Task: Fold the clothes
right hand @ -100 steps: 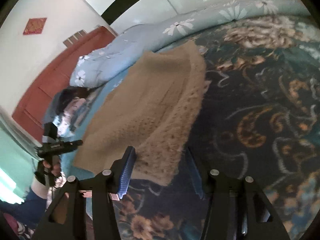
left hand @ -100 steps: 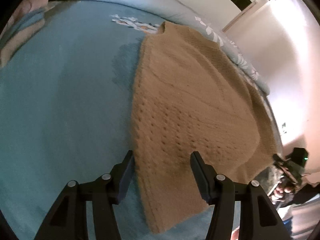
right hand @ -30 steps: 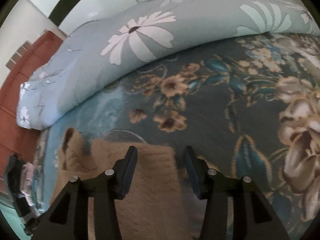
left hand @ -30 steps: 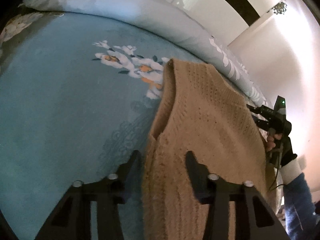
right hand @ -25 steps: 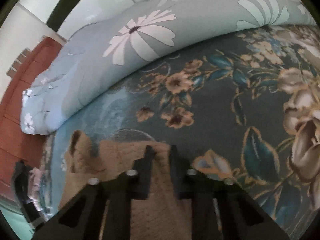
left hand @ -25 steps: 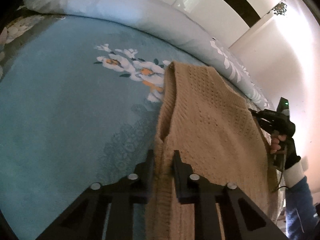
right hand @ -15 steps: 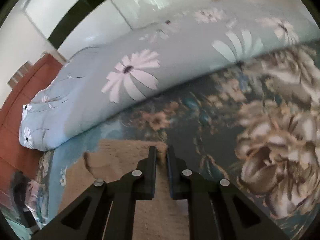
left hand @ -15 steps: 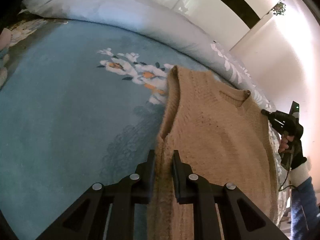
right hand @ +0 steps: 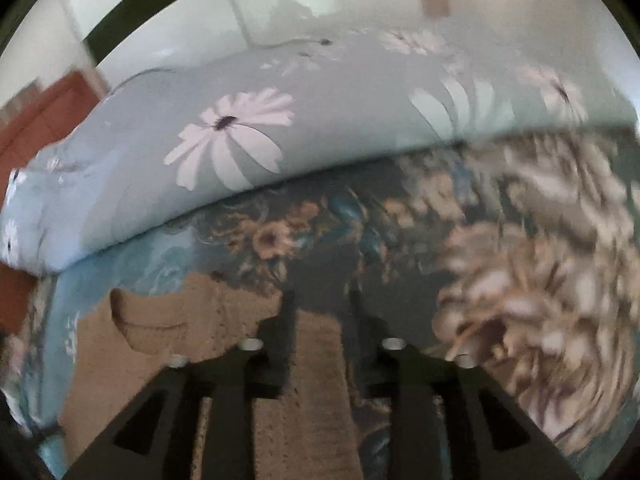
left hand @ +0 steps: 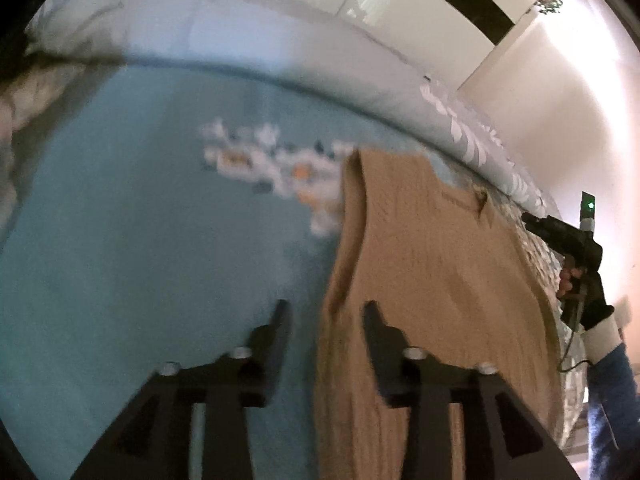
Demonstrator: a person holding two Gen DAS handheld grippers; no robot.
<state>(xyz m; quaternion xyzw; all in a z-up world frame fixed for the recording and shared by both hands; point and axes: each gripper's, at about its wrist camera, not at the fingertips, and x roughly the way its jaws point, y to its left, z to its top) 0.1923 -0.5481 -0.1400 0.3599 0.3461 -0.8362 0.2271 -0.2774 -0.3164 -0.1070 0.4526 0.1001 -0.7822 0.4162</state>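
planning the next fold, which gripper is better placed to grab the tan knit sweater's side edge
Left: the open left gripper straddles the tan knit sweater side edge; the right gripper sits over its top corner.

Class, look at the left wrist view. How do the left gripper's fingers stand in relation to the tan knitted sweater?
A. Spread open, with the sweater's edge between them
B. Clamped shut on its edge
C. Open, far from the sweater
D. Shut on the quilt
A: the left gripper shows a wide gap between its fingers, with the edge of the sweater lying in that gap.
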